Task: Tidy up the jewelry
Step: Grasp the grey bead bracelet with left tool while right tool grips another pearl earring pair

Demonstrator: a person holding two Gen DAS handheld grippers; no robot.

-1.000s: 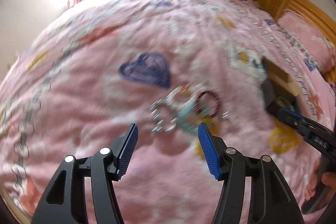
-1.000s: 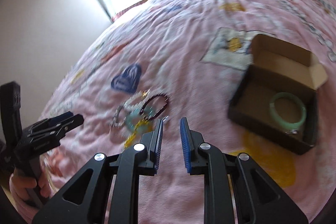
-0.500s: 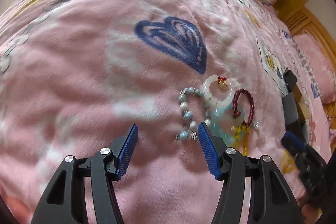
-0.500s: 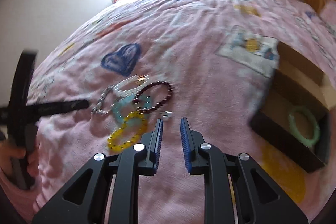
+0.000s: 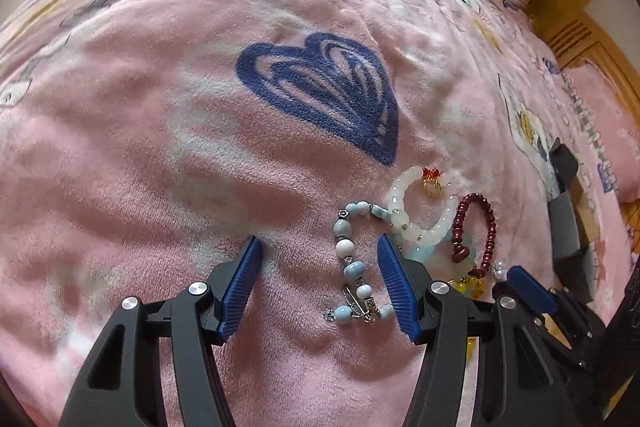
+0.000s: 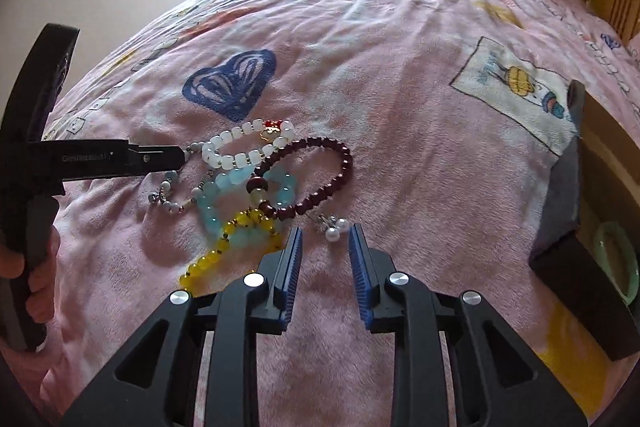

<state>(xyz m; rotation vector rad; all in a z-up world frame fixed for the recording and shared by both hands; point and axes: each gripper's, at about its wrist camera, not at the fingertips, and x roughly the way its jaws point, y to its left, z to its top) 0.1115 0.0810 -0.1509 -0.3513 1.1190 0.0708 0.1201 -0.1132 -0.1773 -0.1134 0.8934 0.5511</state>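
Several bead bracelets lie in a pile on the pink blanket. A blue-and-white bead bracelet with silver charms (image 5: pixel 352 263) lies between the fingers of my open left gripper (image 5: pixel 320 247), nearer the right finger. Beside it lie a white bracelet (image 5: pixel 420 207) (image 6: pixel 240 147), a dark red one (image 5: pixel 476 231) (image 6: pixel 312 179), a light blue one (image 6: pixel 240 203) and a yellow one (image 6: pixel 228 243). Pearl earrings (image 6: pixel 334 229) lie just ahead of my right gripper (image 6: pixel 324 239), which is open a little and empty. A green bangle (image 6: pixel 618 263) lies in the black box (image 6: pixel 576 275).
The box stands open at the right, also seen in the left wrist view (image 5: pixel 568 223). A wooden headboard (image 5: pixel 580 39) and a pink pillow (image 5: pixel 604 119) are at the far right. The left gripper's body (image 6: pixel 100 159) reaches in from the left.
Both grippers moved closer to the pile. The left one now straddles the blue-and-white bracelet. The right one opened from nearly shut and neared the pearl earrings.
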